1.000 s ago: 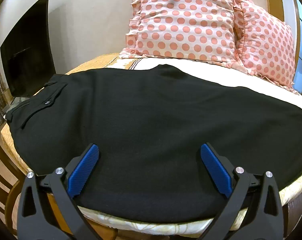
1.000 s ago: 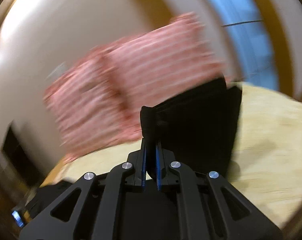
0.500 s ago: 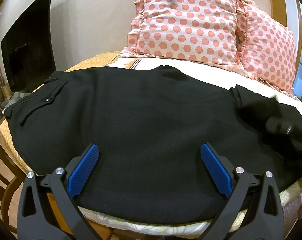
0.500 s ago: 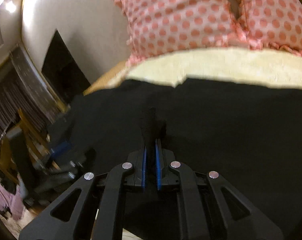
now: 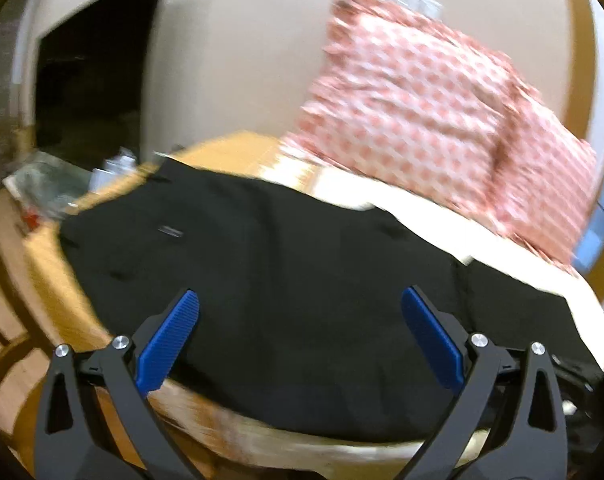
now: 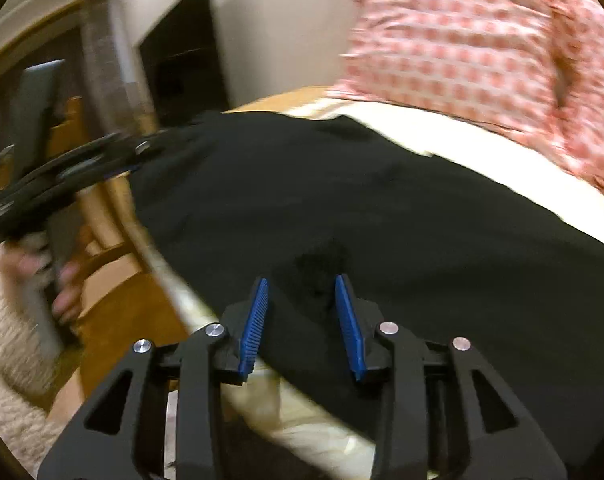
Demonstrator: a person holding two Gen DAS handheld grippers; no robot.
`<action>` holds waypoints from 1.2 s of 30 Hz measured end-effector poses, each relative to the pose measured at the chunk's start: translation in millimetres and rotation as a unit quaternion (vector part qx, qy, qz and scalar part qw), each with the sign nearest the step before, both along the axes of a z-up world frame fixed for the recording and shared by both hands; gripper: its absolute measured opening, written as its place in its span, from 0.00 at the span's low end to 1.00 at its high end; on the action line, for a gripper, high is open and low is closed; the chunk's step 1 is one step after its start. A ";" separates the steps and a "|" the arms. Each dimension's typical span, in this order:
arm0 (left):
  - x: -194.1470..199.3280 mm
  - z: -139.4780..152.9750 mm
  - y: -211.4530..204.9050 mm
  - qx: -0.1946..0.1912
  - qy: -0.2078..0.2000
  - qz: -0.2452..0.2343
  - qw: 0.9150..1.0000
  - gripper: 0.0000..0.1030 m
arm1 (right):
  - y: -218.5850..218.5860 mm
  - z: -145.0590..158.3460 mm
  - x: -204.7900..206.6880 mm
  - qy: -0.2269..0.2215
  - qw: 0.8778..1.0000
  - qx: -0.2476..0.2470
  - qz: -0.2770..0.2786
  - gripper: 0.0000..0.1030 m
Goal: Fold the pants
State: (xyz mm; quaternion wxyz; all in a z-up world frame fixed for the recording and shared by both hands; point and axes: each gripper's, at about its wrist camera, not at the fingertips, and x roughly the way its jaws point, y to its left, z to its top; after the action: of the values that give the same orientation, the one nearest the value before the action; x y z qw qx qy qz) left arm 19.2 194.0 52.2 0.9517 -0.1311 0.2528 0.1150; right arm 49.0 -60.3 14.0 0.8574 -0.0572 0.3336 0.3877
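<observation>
Black pants (image 5: 302, 248) lie spread across the bed, one end folded over onto the rest at the right (image 5: 518, 304). My left gripper (image 5: 299, 292) hovers over the pants' near edge, open wide with nothing between its blue pads. In the right wrist view the pants (image 6: 382, 208) fill the middle. My right gripper (image 6: 301, 280) is low over their near edge and its jaws are opening. A small bunch of black cloth (image 6: 322, 264) stands up between the pads, which are clear of it. The left gripper (image 6: 138, 152) shows blurred at the left, held by a hand (image 6: 34, 268).
Two pink polka-dot pillows (image 5: 422, 120) lean on the wall behind the pants, over a strip of pale sheet (image 5: 482, 232). A dark screen (image 5: 94, 80) stands at the left, with clutter (image 5: 42, 188) below it. The bed's near edge (image 6: 190, 292) drops to a wooden floor.
My right gripper swung down with the pants' end onto the spread pants, and its jaws have parted from the cloth. My left gripper rose and rolled, staying open.
</observation>
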 end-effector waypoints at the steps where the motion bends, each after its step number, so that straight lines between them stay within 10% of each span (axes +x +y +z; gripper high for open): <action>1: -3.0 2.6 8.4 0.001 -0.003 0.012 1.000 0.98 | -1.0 4.6 -0.6 -0.006 1.000 0.011 -0.002 0.36; 7: -19.2 7.6 69.1 -0.023 0.002 0.089 0.996 0.98 | -10.0 13.4 27.9 -0.051 0.992 -0.003 -0.119 0.36; 12: -18.6 3.2 110.9 -0.082 0.014 0.101 0.991 0.98 | 4.2 -8.5 23.8 -0.055 0.991 -0.068 -0.099 0.36; 18: -4.5 -10.5 145.7 -0.182 0.030 0.088 0.979 0.97 | -8.2 -11.2 27.1 -0.011 0.995 -0.026 -0.098 0.36; 36: 6.8 -32.0 149.1 -0.242 0.064 0.085 0.965 0.96 | -3.8 -10.1 35.9 -0.016 0.995 -0.023 -0.100 0.37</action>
State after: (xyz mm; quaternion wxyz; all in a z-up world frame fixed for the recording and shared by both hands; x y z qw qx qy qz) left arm 26.0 343.1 20.2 0.8604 -0.3706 0.3210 0.1388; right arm 84.8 -64.1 3.9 0.8956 -0.0501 0.3326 0.2912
